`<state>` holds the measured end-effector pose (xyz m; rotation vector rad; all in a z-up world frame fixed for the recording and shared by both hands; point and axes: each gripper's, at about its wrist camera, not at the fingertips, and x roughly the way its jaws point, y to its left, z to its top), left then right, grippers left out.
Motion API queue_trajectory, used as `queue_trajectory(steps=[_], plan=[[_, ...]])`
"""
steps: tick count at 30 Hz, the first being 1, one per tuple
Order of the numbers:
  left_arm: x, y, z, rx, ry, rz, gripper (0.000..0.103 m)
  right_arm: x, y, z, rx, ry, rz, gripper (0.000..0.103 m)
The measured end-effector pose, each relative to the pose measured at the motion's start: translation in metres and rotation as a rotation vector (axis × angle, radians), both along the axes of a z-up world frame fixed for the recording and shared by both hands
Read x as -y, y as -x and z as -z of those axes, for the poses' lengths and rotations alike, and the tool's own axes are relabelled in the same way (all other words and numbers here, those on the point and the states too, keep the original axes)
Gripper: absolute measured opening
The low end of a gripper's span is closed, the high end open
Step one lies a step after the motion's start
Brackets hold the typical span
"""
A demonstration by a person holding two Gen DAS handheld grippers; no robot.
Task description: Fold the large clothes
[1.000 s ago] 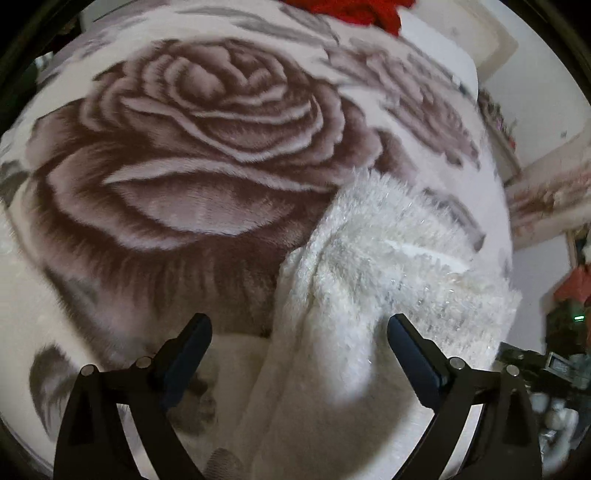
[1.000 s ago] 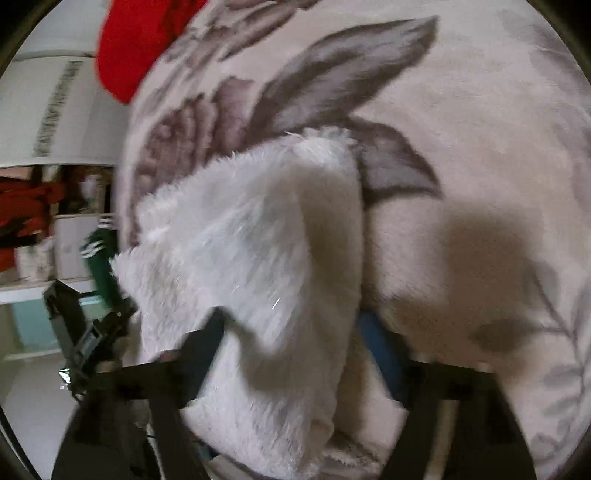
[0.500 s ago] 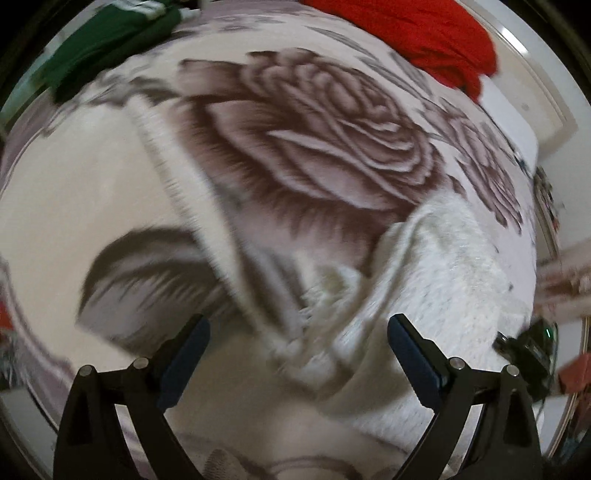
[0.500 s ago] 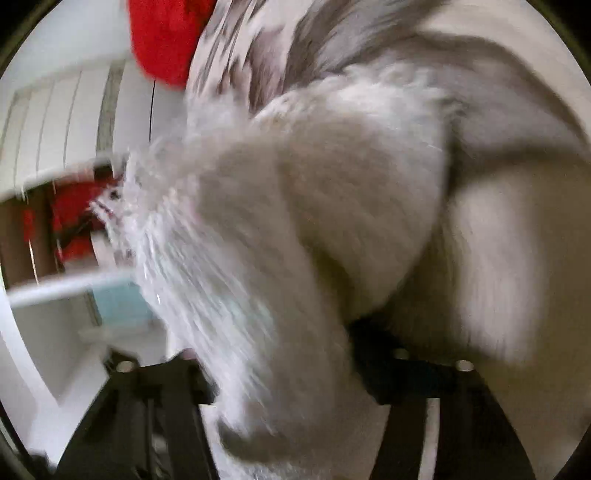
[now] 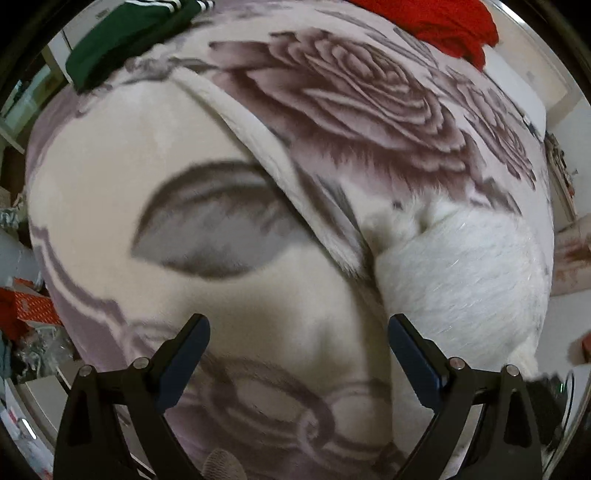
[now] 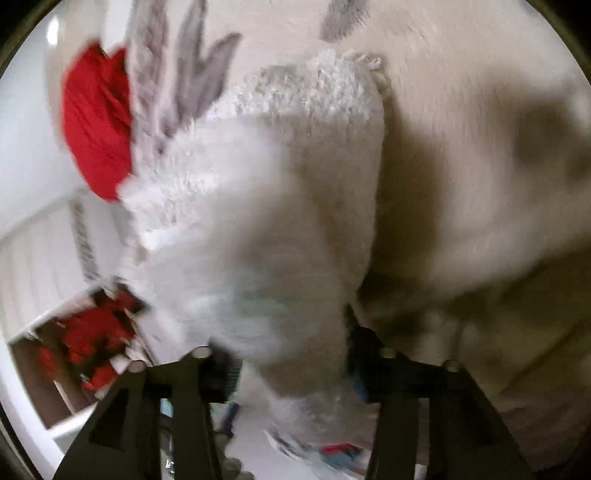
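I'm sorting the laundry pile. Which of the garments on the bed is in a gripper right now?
The fluffy white one, bunched between the right gripper's fingers. The red garment and the green one lie untouched at the bed's far edge.

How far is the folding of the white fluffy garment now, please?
Done: the white fluffy garment already looks bunched into a compact bundle on the rose blanket, though blur hides how neat it is. In hand: the right claw has the garment between its fingers; the left claw is open over bare blanket. Left: the red garment and green garment lie unfolded.
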<state>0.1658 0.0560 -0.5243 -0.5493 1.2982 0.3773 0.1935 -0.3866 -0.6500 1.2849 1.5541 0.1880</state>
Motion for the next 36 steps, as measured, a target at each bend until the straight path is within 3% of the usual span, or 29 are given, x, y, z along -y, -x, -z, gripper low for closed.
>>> queue_trajectory(steps=[3, 7, 9, 11, 14, 17, 18, 19, 20, 25, 27, 29, 31, 34, 36], plan=[[0.017, -0.002, -0.001, 0.025, -0.012, 0.009, 0.098, 0.017, -0.029, -0.026, 0.009, 0.058, -0.153, 0.060], [0.029, -0.012, 0.000, 0.078, -0.028, -0.038, 0.098, 0.021, -0.073, -0.109, 0.211, 0.264, -0.398, 0.067], [0.033, -0.020, 0.004, 0.091, -0.045, -0.052, 0.098, 0.012, -0.103, -0.133, 0.284, 0.252, -0.480, 0.068], [0.036, -0.026, 0.008, 0.098, -0.058, -0.058, 0.098, -0.023, -0.138, -0.147, 0.376, 0.228, -0.610, 0.069], [0.039, -0.035, 0.009, 0.107, -0.072, -0.062, 0.098, -0.110, -0.182, -0.135, 0.471, 0.231, -0.851, 0.075], [0.038, -0.038, 0.008, 0.105, -0.079, -0.064, 0.098, -0.162, -0.202, -0.095, 0.387, 0.208, -1.039, 0.074], [0.037, -0.038, 0.006, 0.106, -0.092, -0.063, 0.098, -0.173, -0.201, -0.089, 0.363, 0.208, -1.075, 0.067], [0.037, -0.037, 0.004, 0.105, -0.098, -0.063, 0.098, -0.181, -0.202, -0.085, 0.374, 0.222, -1.085, 0.026], [0.037, -0.035, 0.001, 0.111, -0.103, -0.063, 0.098, -0.182, -0.195, -0.090, 0.384, 0.198, -1.083, 0.006], [0.044, -0.033, -0.008, 0.126, -0.091, -0.056, 0.098, -0.151, -0.187, -0.168, 0.513, 0.240, -0.875, 0.006], [0.050, -0.036, -0.009, 0.133, -0.067, -0.061, 0.098, -0.141, -0.195, -0.181, 0.543, 0.343, -0.830, 0.006], [0.056, -0.043, -0.007, 0.131, -0.046, -0.063, 0.098, -0.137, -0.208, -0.165, 0.529, 0.466, -0.834, 0.006], [0.064, -0.053, -0.003, 0.134, -0.042, -0.059, 0.098, -0.142, -0.217, -0.127, 0.476, 0.549, -0.884, 0.006], [0.072, -0.062, 0.003, 0.112, -0.081, -0.035, 0.098, -0.155, -0.221, -0.066, 0.356, 0.540, -0.970, 0.006], [0.069, -0.063, 0.004, 0.078, -0.113, -0.021, 0.098, -0.159, -0.222, -0.064, 0.355, 0.509, -0.987, 0.009]])
